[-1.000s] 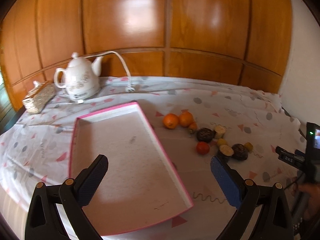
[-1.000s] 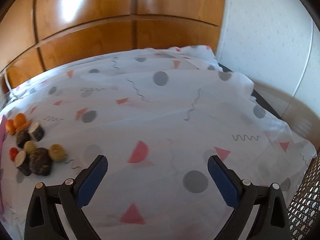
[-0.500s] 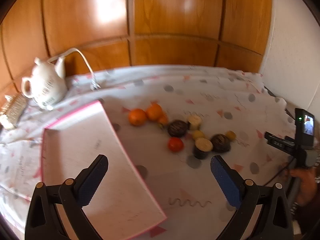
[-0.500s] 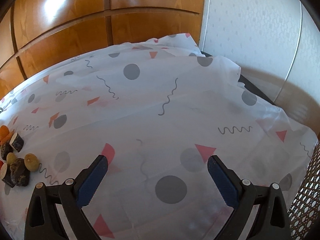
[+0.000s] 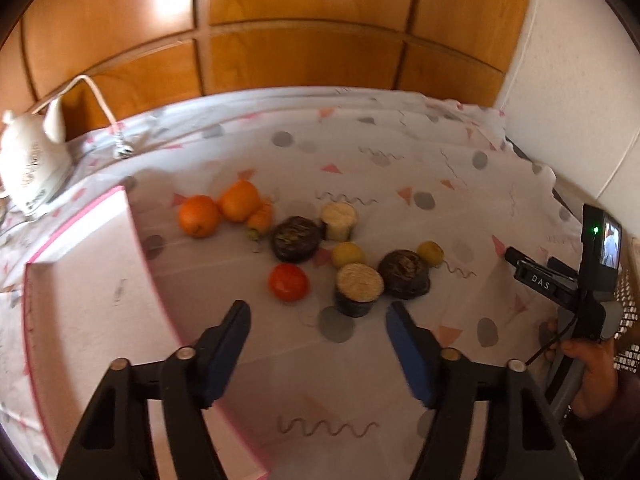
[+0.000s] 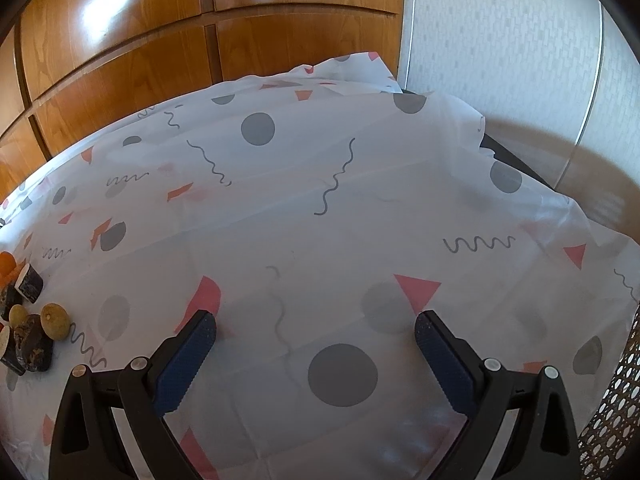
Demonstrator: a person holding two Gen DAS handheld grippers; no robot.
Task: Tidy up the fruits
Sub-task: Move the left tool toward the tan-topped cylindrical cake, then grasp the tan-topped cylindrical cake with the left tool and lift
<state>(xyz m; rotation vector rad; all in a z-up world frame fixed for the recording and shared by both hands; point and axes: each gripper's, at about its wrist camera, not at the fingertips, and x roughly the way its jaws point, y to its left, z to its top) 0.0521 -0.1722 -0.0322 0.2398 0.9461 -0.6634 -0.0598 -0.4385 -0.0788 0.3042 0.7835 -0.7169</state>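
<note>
Red and round, the tomato (image 5: 288, 282) lies just above the left gripper (image 5: 318, 314) in the left wrist view, a little left of the gap between the fingers, with a cut cylinder-shaped piece (image 5: 359, 289) beside it on the right. Having just been closing, the jaws stand about half apart with nothing between them. Other fruits cluster at mid-frame on the patterned cloth (image 5: 360, 168): two oranges (image 5: 199, 216) upper left, dark lumps and small yellow ones to the right. At the left of the frame the pink-rimmed tray (image 5: 80, 216) lies next to the tomato. In its own view the right gripper (image 6: 316, 330) hangs wide apart and empty over bare cloth, the fruit far at the left edge, so the left hand is probably nearer.
</note>
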